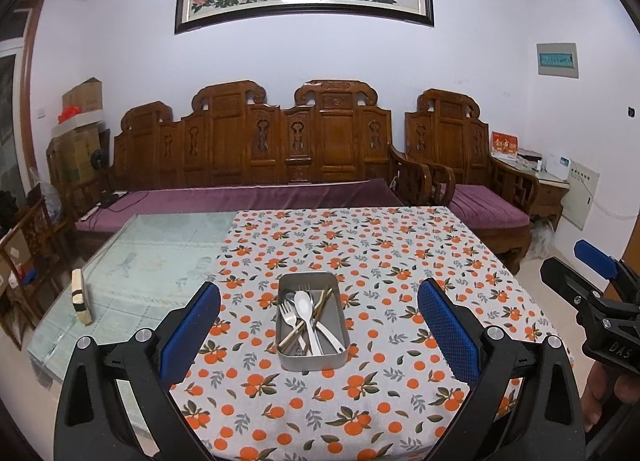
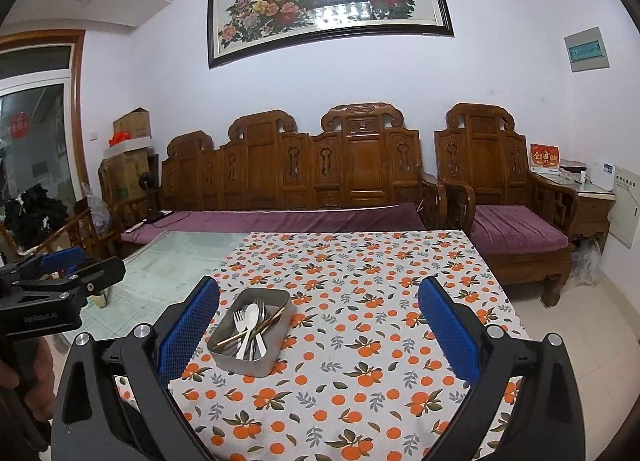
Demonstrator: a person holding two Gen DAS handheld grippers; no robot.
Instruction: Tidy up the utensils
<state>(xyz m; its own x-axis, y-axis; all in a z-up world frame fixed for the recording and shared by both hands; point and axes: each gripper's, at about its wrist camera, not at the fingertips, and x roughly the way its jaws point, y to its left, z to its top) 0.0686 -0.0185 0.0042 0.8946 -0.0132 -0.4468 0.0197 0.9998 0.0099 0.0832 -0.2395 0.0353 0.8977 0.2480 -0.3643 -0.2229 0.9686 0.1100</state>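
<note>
Both grippers, left gripper point(image 1: 319, 331) and right gripper point(image 2: 319, 327), gape wide, empty, low in frame; utensils point(image 1: 308, 319) heaped in the metal tin point(image 1: 313, 359) at centre.

In the metal box point(image 1: 312, 357), crossed utensils point(image 1: 308, 317) hide each other's handles (exact count unclear); the desk point(image 1: 360, 413) runs off the bottom edge.

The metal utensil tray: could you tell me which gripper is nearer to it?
Left. The left gripper faces the metal utensil tray squarely; the right gripper sits off to its right.
</note>
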